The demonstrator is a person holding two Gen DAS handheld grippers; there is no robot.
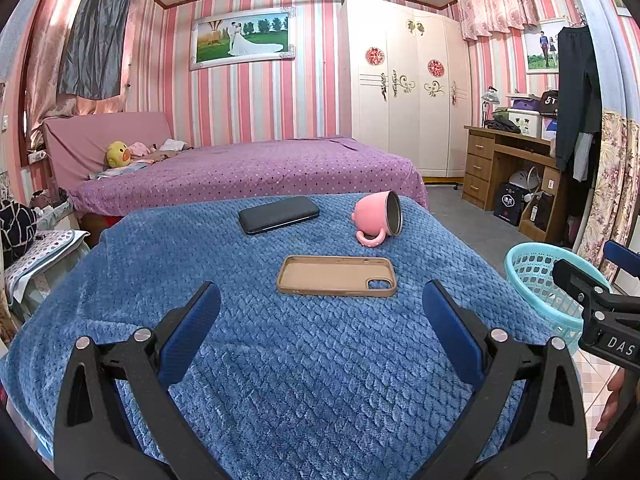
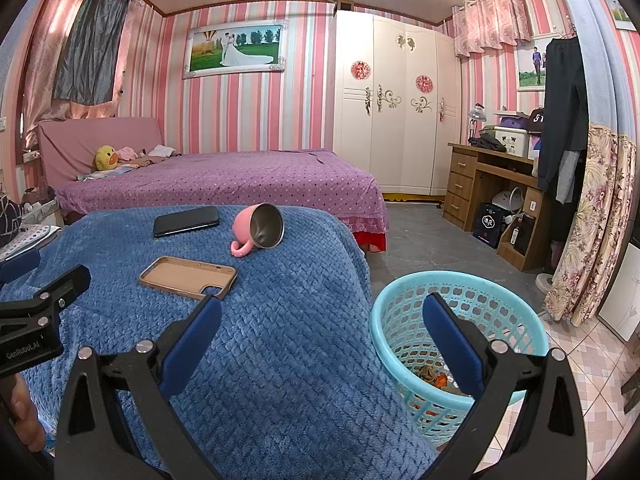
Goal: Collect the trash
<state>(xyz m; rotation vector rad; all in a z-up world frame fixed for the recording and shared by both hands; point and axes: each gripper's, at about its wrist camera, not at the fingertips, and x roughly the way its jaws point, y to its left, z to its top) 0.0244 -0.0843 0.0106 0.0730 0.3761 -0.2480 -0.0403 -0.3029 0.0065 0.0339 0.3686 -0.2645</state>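
Left gripper (image 1: 320, 320): spread wide, holding nothing
Right gripper (image 2: 320, 328): spread wide, empty, above the basket (image 2: 520, 322)
Trash: scraps lie in the basket bottom; none shows on the blanket (image 1: 280, 360)
Risk: you could bin the phone case (image 1: 337, 276) at 12 o'clock, or nudge the tipped mug (image 1: 378, 216) off the far edge
Room: blanket drops off at 3 o'clock beside the basket

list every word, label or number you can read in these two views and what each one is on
"GenRobot.AI": white print on the body of the left gripper, in the right wrist view.
"DAS": white letters, cut off by the frame edge, on the right gripper, in the left wrist view.
White characters on the black bag under the desk: too small to read.
White marks on the dark bag on the desk: partly hidden, not readable.
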